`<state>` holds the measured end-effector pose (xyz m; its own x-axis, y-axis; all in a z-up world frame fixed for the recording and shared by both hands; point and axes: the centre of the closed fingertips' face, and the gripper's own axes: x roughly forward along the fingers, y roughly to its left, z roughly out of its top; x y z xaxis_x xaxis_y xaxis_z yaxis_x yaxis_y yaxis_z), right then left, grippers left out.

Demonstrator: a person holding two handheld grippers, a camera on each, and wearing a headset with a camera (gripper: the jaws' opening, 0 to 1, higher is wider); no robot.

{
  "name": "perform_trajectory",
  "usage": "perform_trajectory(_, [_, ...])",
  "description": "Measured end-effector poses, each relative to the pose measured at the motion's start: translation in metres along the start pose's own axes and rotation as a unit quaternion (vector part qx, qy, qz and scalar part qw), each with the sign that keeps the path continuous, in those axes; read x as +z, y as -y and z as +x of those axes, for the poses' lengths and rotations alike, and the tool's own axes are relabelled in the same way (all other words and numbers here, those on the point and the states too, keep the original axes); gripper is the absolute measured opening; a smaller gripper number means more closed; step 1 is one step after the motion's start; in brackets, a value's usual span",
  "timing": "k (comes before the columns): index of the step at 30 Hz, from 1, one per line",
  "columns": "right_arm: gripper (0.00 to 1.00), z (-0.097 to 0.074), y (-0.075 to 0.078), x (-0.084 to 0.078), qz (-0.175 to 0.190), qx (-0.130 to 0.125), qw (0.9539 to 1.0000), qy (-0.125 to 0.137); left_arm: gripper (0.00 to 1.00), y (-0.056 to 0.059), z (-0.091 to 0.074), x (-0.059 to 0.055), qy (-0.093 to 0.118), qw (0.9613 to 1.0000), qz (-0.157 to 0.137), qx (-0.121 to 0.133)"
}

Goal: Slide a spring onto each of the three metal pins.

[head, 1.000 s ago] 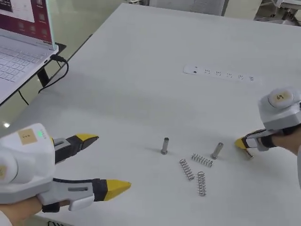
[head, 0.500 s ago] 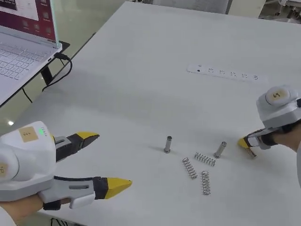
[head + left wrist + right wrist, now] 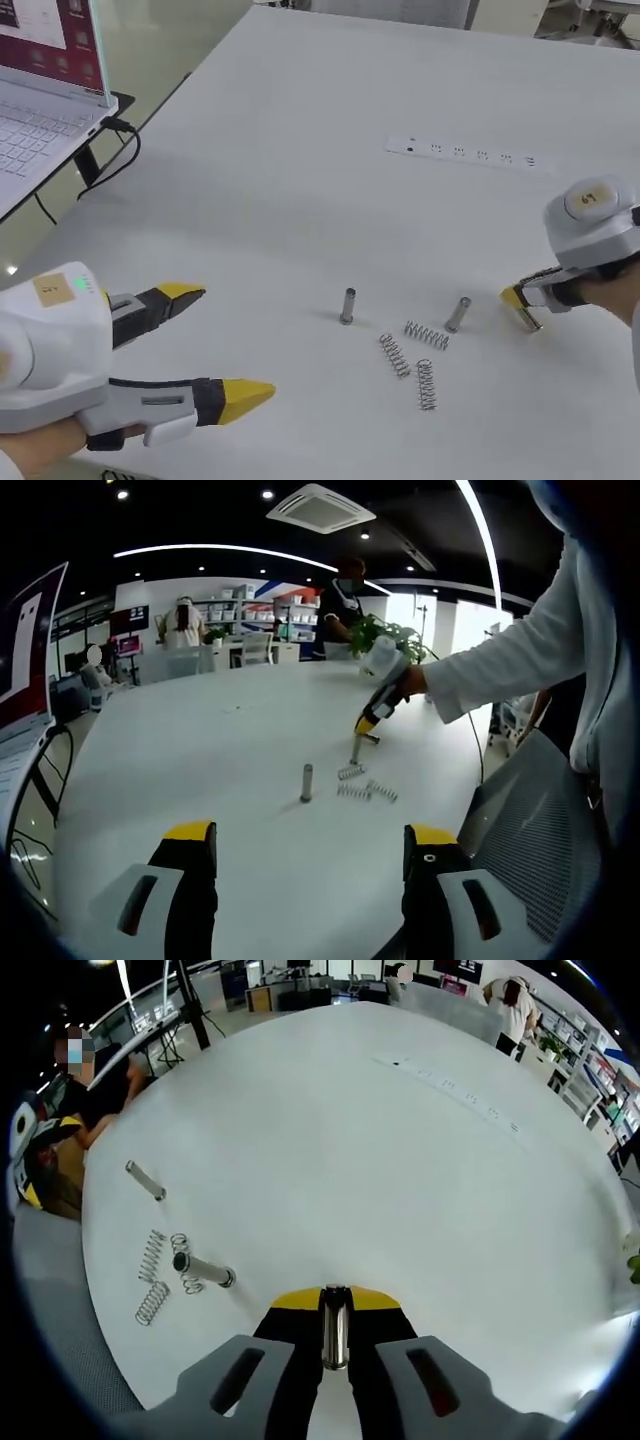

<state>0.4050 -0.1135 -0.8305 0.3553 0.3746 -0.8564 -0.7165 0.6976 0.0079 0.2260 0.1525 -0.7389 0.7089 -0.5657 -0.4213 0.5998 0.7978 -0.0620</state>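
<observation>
Spreading across the scene, the white desk [image 3: 300,150] carries all the small parts. An open laptop [image 3: 40,100] sits at the far left, with a black cable [image 3: 128,150] plugged into its side.

At the near left, the left claw [image 3: 235,340] hovers over the desk's edge with its yellow-tipped jaws wide apart and nothing between them. Its own view looks between those tips [image 3: 310,832] toward the parts.

At the right, the right claw [image 3: 515,297] is closed on a metal pin [image 3: 527,319], which pokes out beyond the yellow tips toward the desk. I cannot tell whether it touches the surface. In the right gripper view the held pin [image 3: 335,1335] lies straight along the gap between the closed jaws.

A white power strip [image 3: 468,155] lies flat on the far side of the desk, well apart from the rest.

Two more pins stand on end in the middle: the left pin [image 3: 347,305] and the right pin [image 3: 458,313], the latter just left of the right claw.

Three springs lie flat just near of these pins. The first spring [image 3: 427,336] is beside the right pin, the second spring [image 3: 394,355] lies left of it, and the third spring [image 3: 426,385] is nearest. None is on a pin.
</observation>
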Motion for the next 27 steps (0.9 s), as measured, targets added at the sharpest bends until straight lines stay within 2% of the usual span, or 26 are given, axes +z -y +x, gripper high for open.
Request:
perform_trajectory(17, [0.05,-0.034,0.000,-0.009,0.023,-0.017,0.9981,0.054,0.73,0.011,0.007,0.009,0.005,0.9997,0.013,-0.017])
perform_trajectory(27, [0.05,-0.046,-0.005,-0.021,0.038,-0.039,0.9933,0.102,0.73,0.015,0.007,0.010,0.006,0.9996,0.017,-0.022])
